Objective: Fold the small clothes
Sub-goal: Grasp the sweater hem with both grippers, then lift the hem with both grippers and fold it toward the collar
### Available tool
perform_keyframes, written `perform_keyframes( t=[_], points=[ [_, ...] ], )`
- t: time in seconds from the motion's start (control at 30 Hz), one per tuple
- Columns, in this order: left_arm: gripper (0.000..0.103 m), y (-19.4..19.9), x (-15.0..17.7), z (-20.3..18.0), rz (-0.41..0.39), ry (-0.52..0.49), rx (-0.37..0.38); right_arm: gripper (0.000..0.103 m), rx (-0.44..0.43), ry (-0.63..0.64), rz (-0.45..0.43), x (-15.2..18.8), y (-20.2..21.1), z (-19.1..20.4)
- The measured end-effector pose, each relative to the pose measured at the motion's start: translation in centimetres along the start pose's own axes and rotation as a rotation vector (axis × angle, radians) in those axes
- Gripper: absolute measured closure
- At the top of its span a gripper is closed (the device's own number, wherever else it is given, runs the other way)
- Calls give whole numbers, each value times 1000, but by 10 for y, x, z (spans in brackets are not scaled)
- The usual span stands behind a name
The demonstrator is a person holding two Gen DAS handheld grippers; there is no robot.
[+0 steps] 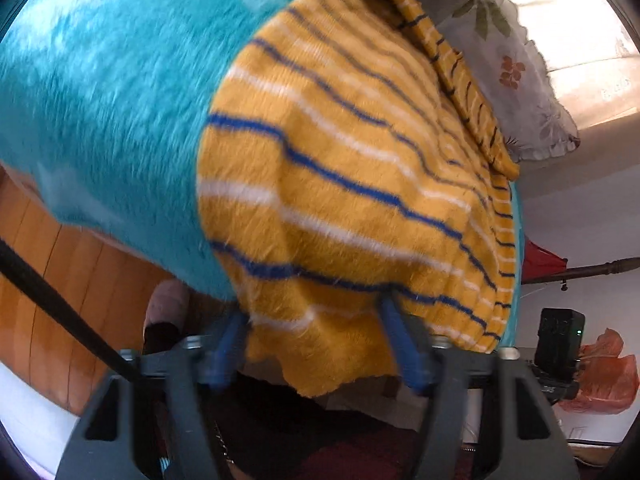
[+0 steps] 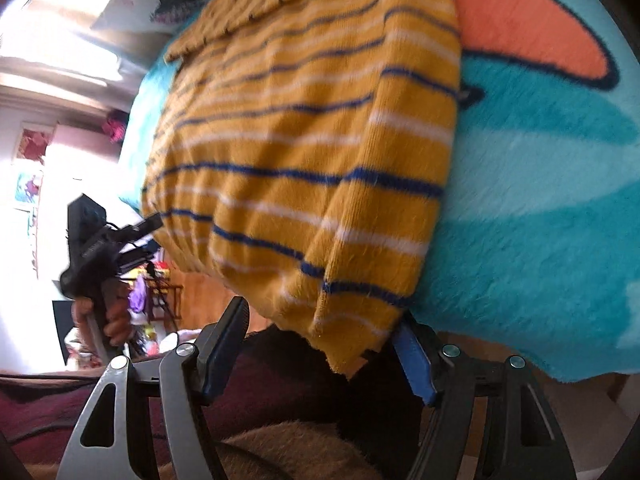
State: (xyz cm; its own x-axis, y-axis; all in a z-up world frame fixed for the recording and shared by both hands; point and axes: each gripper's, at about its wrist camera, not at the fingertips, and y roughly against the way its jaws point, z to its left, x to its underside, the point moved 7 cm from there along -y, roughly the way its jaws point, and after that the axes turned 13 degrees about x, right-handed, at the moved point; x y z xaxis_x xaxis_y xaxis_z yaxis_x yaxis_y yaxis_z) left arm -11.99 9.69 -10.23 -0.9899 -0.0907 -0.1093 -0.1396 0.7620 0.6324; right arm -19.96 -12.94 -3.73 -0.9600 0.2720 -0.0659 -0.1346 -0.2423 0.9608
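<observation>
A yellow knit garment (image 1: 344,184) with blue and white stripes lies on a fluffy turquoise blanket (image 1: 108,120); its near hem hangs over the blanket's edge. My left gripper (image 1: 316,320) is open, its blue fingers (image 1: 396,332) spread on both sides of the hanging hem. In the right wrist view the same garment (image 2: 304,168) lies folded over on the blanket (image 2: 540,220). My right gripper (image 2: 324,328) is open, its jaws wide on both sides of the hem's corner. The left gripper (image 2: 92,248), held in a hand, shows at the left of that view.
The blanket has an orange patch (image 2: 532,28) at the far right. A floral pillow (image 1: 516,76) lies beyond the garment. A wooden floor (image 1: 48,280) lies below the bed edge. A dark device (image 1: 560,340) and an orange bag (image 1: 604,376) sit at right.
</observation>
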Motion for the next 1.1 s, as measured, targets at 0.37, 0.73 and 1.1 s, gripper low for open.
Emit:
perform_keyframes(
  t=[0.37, 0.73, 1.1],
  points=[
    [95, 47, 16, -31, -82, -27, -68, 95, -65, 21, 17, 22, 5, 4],
    [95, 57, -20, -77, -150, -114, -99, 96, -110, 75, -164, -11, 75, 18],
    [95, 27, -112, -128, -176, -258, -120, 96, -70, 8, -329, -90, 127, 0]
  ],
)
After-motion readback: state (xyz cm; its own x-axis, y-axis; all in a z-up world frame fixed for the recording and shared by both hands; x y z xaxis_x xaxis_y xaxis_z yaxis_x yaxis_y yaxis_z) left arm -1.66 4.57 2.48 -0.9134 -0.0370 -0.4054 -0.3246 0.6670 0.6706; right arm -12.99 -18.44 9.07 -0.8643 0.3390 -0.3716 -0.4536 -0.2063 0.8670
